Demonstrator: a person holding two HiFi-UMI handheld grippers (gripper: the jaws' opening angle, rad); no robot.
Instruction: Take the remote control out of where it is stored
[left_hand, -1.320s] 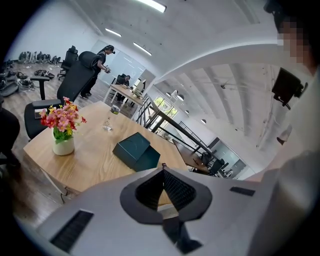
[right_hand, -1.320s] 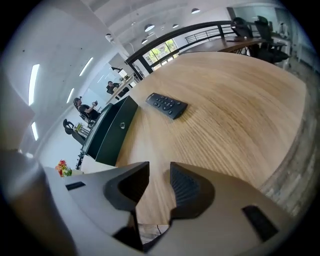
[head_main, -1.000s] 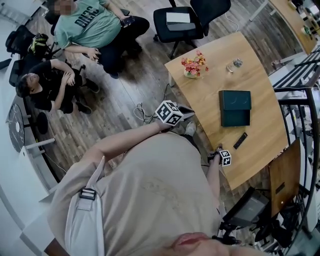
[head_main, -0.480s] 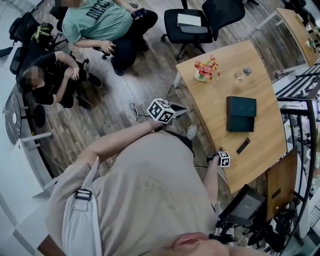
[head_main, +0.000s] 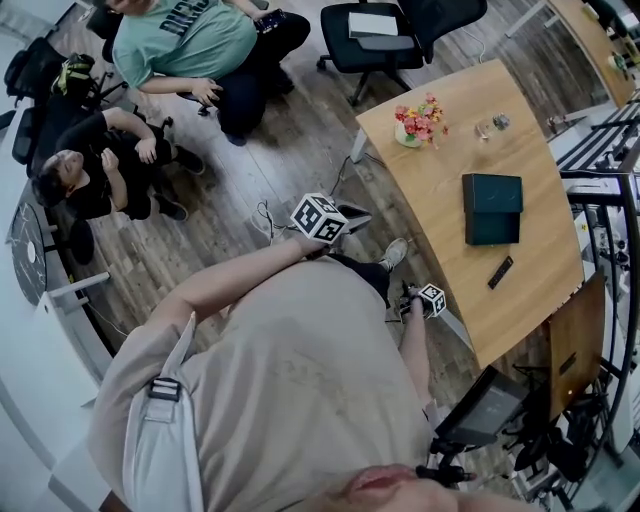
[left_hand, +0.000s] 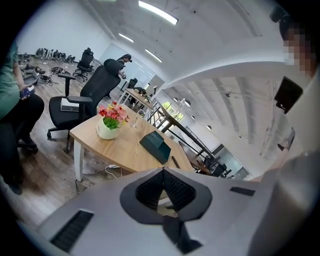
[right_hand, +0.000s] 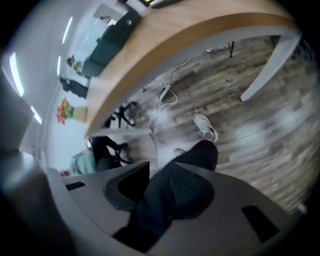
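Right gripper (right_hand: 159, 175) jaws stand partly apart, empty; left gripper (left_hand: 162, 172) jaws meet, empty. Remote control (head_main: 500, 272) lies on table (head_main: 430, 200) near dark green box (head_main: 492, 208). Raise right gripper over table edge, align jaws across remote's narrow width.

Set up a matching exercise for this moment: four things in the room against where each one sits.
Things:
1. flowers
2. box
3. remote control
4. office chair

Places:
A. on the floor, past the far end of the table
B. middle of the table
C. far end of the table, beside a glass
D. near end of the table, lying loose outside the box

Pairs: 1-C; 2-B; 3-D; 4-A
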